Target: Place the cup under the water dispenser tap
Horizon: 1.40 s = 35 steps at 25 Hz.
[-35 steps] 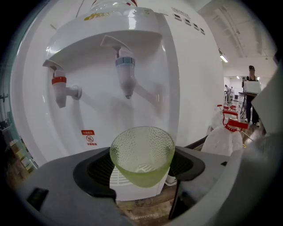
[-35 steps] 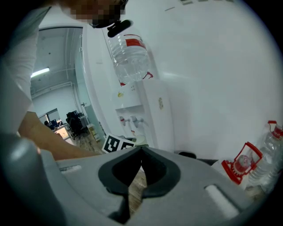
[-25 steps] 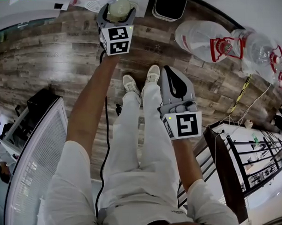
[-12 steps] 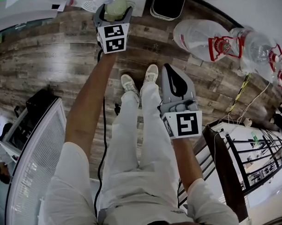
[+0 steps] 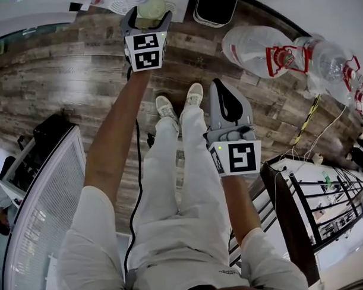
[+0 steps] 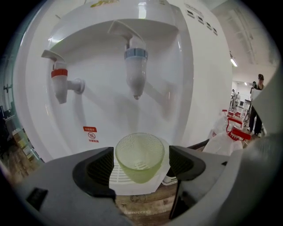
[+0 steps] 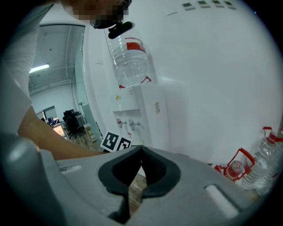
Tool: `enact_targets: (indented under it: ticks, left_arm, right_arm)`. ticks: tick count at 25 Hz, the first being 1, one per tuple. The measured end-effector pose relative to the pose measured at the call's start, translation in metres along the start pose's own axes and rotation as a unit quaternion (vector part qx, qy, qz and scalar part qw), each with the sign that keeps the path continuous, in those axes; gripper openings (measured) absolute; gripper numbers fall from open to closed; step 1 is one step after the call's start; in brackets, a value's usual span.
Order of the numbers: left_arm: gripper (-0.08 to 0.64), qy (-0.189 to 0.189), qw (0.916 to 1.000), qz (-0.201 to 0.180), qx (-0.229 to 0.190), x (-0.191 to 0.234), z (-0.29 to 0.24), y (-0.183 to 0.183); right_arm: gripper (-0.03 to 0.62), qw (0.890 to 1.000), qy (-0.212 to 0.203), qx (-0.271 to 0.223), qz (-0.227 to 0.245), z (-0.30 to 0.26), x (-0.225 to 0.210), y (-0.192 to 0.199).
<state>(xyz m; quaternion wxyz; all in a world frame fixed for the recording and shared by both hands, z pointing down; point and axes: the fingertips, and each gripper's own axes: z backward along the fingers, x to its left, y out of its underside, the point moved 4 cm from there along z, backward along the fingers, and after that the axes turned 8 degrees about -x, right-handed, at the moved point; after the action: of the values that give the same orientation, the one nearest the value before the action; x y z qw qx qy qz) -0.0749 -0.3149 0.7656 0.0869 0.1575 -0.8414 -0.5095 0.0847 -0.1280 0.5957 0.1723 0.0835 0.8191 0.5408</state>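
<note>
A pale green translucent cup (image 6: 139, 156) sits between the jaws of my left gripper (image 6: 139, 164), which is shut on it. The cup hangs just over the white drip tray (image 6: 118, 178) of the white water dispenser (image 6: 97, 101), directly below the blue tap (image 6: 135, 70). A red tap (image 6: 59, 84) is to its left. In the head view the left gripper (image 5: 150, 11) holds the cup (image 5: 151, 7) at the top, against the dispenser. My right gripper (image 5: 226, 89) hangs shut and empty over the person's legs; its jaws (image 7: 140, 152) meet.
Large water bottles (image 5: 258, 49) with red handles lie on the wooden floor (image 5: 66, 74) at upper right. A black tray (image 5: 218, 6) sits beside the dispenser. A black rack (image 5: 314, 208) stands at right, a white-framed panel (image 5: 46, 199) at left. The right gripper view shows the dispenser (image 7: 139, 117) with its bottle (image 7: 129, 62).
My left gripper has edged a little forward toward the dispenser with the cup. The right gripper has hardly moved.
</note>
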Motion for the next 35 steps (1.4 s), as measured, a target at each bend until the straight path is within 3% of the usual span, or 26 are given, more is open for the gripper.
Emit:
enact_targets:
  ticks: [14, 27, 35]
  left_arm:
    - [0.377, 0.002, 0.9995, 0.025, -0.019, -0.011, 0.081, -0.051]
    - [0.320, 0.023, 0.9951, 0.081, -0.051, -0.035, 0.193, -0.137]
    - [0.210, 0.015, 0.9939, 0.077, -0.077, -0.040, 0.262, -0.194]
  right_arm:
    - [-0.002, 1.000, 0.011, -0.025, 0.004, 0.032, 0.013, -0.047]
    - [-0.002, 0.999, 0.005, -0.039, 0.021, 0.073, 0.047, -0.114]
    - [-0.002, 0.998, 0.012, -0.059, 0.029, 0.099, 0.060, -0.163]
